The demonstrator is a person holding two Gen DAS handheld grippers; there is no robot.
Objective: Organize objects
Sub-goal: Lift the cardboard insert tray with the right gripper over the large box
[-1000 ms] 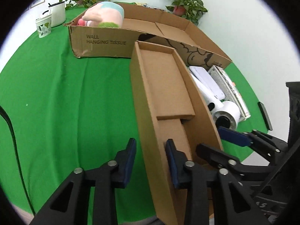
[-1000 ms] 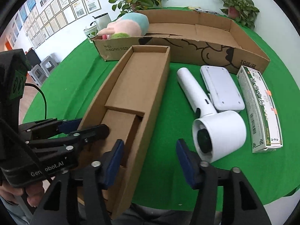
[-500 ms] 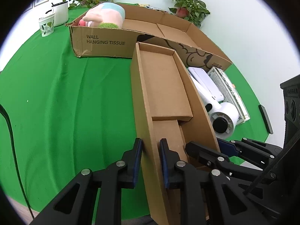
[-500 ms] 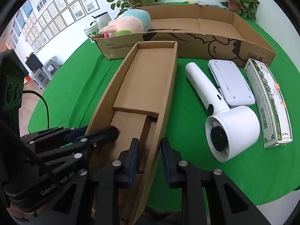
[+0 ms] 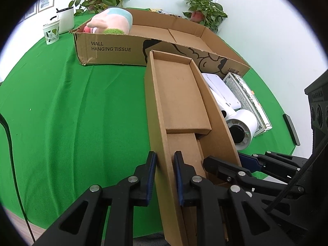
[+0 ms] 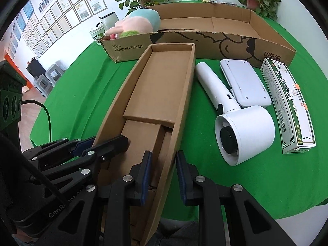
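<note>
Early stage: left claw and right claw each pinch a wall of the empty tray; dryer, case and carton remain unsorted on the worktop.

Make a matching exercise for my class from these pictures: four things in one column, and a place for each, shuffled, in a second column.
Things
1. plush toy
2. hair dryer
3. green-and-white carton
4. narrow cardboard box

Places
A. clamped on both long walls by a hand-held gripper, left and right
B. farthest right on the green cloth
C. inside the big cardboard tray, at its left end
D. on the cloth right of the narrow box

Pairs: 1-C, 2-D, 3-B, 4-A
</note>
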